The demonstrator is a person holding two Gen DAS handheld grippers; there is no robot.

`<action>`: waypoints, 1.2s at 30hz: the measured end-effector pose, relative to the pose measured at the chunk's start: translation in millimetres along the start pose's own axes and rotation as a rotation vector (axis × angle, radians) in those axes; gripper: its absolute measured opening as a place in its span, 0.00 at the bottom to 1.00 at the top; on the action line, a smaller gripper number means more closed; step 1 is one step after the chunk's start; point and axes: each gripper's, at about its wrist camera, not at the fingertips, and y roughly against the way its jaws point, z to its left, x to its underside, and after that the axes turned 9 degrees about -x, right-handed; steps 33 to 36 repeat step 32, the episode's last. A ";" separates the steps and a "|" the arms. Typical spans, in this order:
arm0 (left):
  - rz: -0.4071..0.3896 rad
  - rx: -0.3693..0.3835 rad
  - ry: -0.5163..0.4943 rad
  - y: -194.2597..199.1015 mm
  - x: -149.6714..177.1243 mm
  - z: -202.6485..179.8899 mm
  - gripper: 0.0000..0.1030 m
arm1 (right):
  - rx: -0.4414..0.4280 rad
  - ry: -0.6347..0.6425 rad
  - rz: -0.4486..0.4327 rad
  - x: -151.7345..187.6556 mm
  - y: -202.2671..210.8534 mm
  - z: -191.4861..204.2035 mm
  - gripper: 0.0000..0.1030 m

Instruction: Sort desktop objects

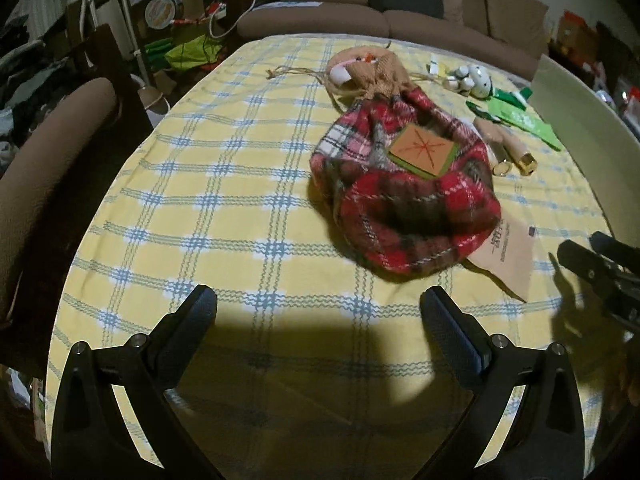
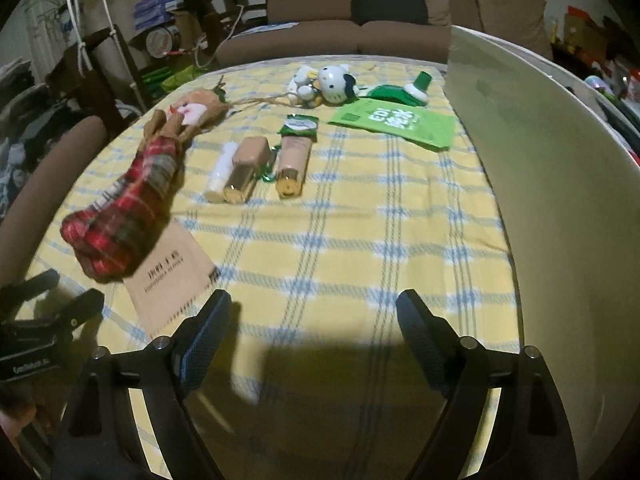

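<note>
A red plaid drawstring bag with a tan doll head (image 1: 404,192) lies on the yellow checked tablecloth; it also shows in the right wrist view (image 2: 120,216). A brown paper envelope (image 2: 168,284) lies partly under it. Beyond lie a white tube (image 2: 220,176), a beige bottle (image 2: 244,170), a beige tube with a gold cap (image 2: 292,164), a green snack packet (image 2: 300,125), a green pouch (image 2: 400,125), a green-capped item (image 2: 404,94) and a white cat figurine (image 2: 336,82). My left gripper (image 1: 318,304) is open and empty, short of the bag. My right gripper (image 2: 314,308) is open and empty, near the envelope.
A large white bin wall (image 2: 540,184) stands along the table's right side. A brown chair back (image 1: 52,128) is at the left edge. A brown sofa (image 1: 360,20) stands behind the table. Clutter fills the floor at left.
</note>
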 end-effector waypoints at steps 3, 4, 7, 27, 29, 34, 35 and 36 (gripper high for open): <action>-0.004 0.000 0.010 -2.4 -0.1 -0.5 1.00 | 0.031 0.008 0.011 6.0 -0.9 5.9 0.97; -0.003 0.002 0.012 -2.8 -0.3 -0.4 1.00 | 0.042 0.013 0.018 7.0 -2.9 7.8 1.00; 0.000 0.008 0.015 -3.3 -0.9 0.8 1.00 | 0.089 0.042 0.039 7.2 -8.5 14.5 1.00; -0.002 0.019 0.007 -4.0 -2.0 1.5 1.00 | 0.089 0.031 0.039 7.7 -9.8 13.4 1.00; -0.003 0.016 0.006 -3.9 -1.9 1.4 1.00 | 0.089 0.031 0.039 7.7 -9.9 13.6 1.00; -0.004 0.011 0.003 -4.1 -1.1 0.8 1.00 | 0.089 0.031 0.039 7.7 -9.8 13.4 1.00; -0.004 0.011 0.003 -4.1 -1.1 0.8 1.00 | 0.089 0.031 0.039 7.7 -9.8 13.4 1.00; -0.004 0.011 0.003 -4.1 -1.1 0.8 1.00 | 0.089 0.031 0.039 7.7 -9.8 13.4 1.00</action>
